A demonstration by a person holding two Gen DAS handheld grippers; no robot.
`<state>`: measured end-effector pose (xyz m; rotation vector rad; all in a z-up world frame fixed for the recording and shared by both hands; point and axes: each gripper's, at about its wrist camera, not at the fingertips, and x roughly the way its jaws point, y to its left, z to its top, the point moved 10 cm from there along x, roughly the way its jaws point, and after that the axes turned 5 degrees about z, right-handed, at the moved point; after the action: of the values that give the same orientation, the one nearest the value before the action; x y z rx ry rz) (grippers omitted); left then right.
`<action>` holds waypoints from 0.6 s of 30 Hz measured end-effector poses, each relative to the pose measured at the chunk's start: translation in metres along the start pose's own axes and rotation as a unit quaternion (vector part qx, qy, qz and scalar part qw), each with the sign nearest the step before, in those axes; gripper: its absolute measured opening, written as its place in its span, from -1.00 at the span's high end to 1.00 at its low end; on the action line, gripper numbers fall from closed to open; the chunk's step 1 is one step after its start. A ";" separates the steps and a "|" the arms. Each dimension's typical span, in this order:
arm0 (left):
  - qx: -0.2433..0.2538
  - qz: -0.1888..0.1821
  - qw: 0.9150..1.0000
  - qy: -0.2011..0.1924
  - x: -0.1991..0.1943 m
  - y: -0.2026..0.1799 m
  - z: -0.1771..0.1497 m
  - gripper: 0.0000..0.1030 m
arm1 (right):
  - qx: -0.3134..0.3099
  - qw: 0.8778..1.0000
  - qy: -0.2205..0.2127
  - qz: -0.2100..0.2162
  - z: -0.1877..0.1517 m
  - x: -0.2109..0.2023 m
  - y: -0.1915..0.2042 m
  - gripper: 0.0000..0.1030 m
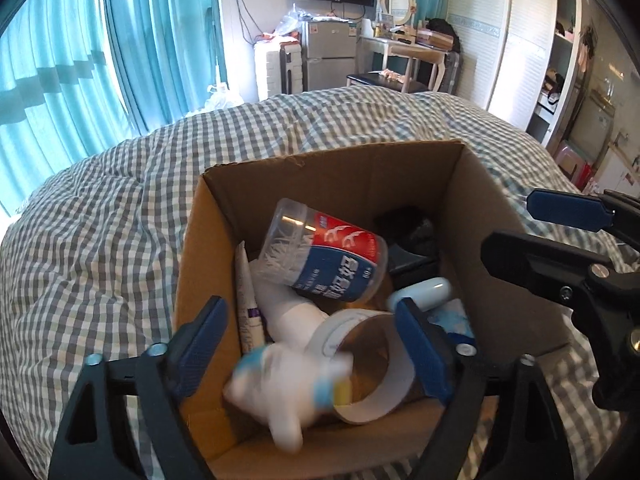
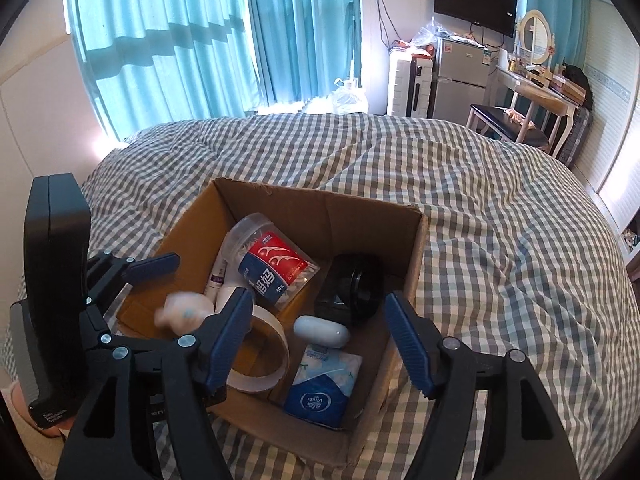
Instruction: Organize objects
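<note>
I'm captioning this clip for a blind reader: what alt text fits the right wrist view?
An open cardboard box on a checked bedspread holds a floss-pick jar, tape roll, tissue pack and black jar. The open right gripper hovers above it.

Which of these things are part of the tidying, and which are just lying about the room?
Part of the job: cardboard box, floss pick jar, tape roll, tissue pack, blurred white bottle, white case, black jar.

Just lying about: checked bedspread, fridge, television, mirror, curtains.
</note>
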<state>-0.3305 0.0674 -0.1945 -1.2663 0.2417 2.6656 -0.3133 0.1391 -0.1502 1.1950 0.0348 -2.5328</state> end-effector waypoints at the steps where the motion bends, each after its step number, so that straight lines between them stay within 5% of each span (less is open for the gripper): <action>1: 0.001 0.002 1.000 -0.002 -0.003 0.000 -0.001 -0.83 | 0.001 1.000 -0.002 -0.003 0.000 -0.004 0.000 -0.39; 10: 0.011 0.000 1.000 -0.007 -0.035 -0.009 -0.007 -0.88 | 0.008 1.000 -0.020 -0.019 0.004 -0.037 0.002 -0.57; 18: -0.034 0.048 0.996 -0.062 -0.089 0.006 0.003 -0.92 | 0.022 0.997 -0.058 -0.047 0.008 -0.081 -0.004 -0.76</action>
<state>-0.2790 0.0543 -0.1228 -1.1289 0.1994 2.8438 -0.2727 0.1653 -0.0840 1.0845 0.0089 -2.6936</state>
